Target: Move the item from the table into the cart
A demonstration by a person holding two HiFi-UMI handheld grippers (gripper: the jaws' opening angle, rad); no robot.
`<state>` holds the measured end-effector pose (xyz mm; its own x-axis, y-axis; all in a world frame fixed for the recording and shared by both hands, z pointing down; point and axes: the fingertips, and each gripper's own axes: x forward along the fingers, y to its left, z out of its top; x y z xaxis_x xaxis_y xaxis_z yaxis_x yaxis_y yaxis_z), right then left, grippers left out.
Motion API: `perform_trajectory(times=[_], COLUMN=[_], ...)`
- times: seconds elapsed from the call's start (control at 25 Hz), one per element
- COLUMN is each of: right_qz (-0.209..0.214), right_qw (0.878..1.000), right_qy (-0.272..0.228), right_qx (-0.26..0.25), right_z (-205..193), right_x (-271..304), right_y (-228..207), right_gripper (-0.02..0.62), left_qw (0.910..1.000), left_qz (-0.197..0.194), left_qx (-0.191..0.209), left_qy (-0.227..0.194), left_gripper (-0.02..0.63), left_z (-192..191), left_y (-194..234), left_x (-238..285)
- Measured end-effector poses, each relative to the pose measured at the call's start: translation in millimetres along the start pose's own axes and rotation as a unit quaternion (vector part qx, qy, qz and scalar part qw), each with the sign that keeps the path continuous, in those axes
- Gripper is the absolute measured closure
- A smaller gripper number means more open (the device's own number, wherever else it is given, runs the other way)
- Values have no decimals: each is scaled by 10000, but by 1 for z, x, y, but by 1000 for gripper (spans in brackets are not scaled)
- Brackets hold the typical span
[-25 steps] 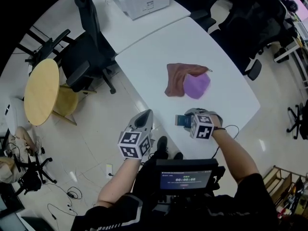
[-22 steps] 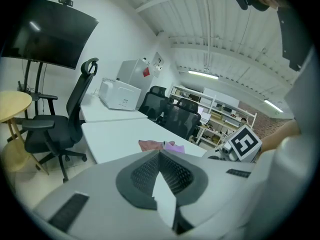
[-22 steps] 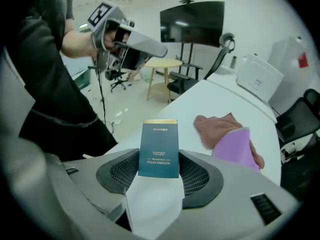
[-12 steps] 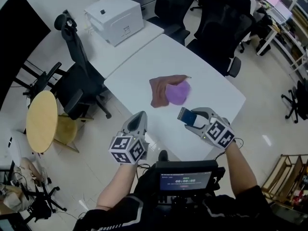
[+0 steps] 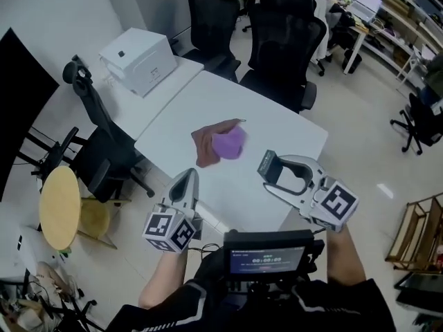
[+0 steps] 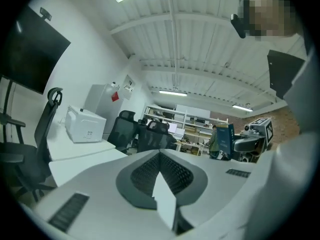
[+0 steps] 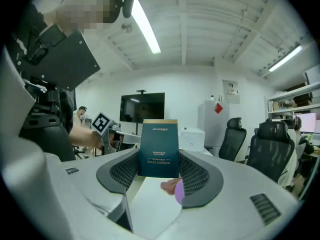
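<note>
A dark teal box [image 5: 268, 163] sits upright between the jaws of my right gripper [image 5: 270, 166], lifted above the near edge of the white table [image 5: 277, 126]. In the right gripper view the box [image 7: 159, 149] fills the gap and both pads press on it, so the right gripper [image 7: 159, 160] is shut on it. My left gripper [image 5: 188, 180] hovers at the table's near left corner, jaws shut and empty [image 6: 160, 155]. From the left gripper view the box [image 6: 225, 140] shows to the right. A brown cloth [image 5: 206, 141] with a purple cloth [image 5: 228, 144] lies mid-table.
A white printer-like box [image 5: 138, 59] stands on the adjoining table at the back left. Black office chairs [image 5: 284, 43] ring the far side, another [image 5: 97, 151] at the left. A round wooden table [image 5: 59, 206] stands at the lower left, a wooden rack [image 5: 415, 241] at the right.
My right gripper has risen off the table with the teal box and swung to the right. The left gripper stays shut near the table's corner. The head view has tilted up.
</note>
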<state>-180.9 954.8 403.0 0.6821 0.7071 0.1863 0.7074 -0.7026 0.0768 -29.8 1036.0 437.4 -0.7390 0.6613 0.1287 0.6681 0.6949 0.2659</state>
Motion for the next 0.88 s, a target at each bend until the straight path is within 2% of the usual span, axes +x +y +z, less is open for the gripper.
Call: perform_trajectory(times=[0.08, 0.24, 0.4, 0.52, 0.6, 0.72, 0.8, 0.88], right_qz=[-128, -580, -1277, -1871, -2394, -3179, -3698, -4228], right_qw=[9997, 9976, 9896, 9808, 9699, 9475, 9287, 9050], right_qy=[-199, -357, -606, -408, -381, -353, -236, -348], right_qx=[-67, -83, -274, -359, -247, -31, 139, 332], right_z=[11, 14, 16, 6, 4, 1, -7, -13], right_x=[-28, -74, -137, -203, -245, -293, -314, -333], right_y=[4, -1, -30, -32, -31, -21, -16, -10], right_gripper=[350, 350, 350, 350, 350, 350, 350, 350], left_qw=[9997, 9976, 9938, 9883, 9798, 9618, 9482, 9323], left_qz=[-158, -585, -1055, -1491, -1980, -2736, -3175, -3604], left_qx=[147, 165, 143, 243, 219, -11, -55, -31], left_qy=[-105, -316, -310, -199, -170, -98, 68, 290], left_gripper=[612, 612, 612, 612, 612, 612, 612, 612], left_z=[9, 18, 14, 7, 7, 4, -6, -18], left_y=[-25, -79, -134, -196, -239, -288, -306, -320], left_x=[0, 15, 56, 74, 87, 96, 104, 110])
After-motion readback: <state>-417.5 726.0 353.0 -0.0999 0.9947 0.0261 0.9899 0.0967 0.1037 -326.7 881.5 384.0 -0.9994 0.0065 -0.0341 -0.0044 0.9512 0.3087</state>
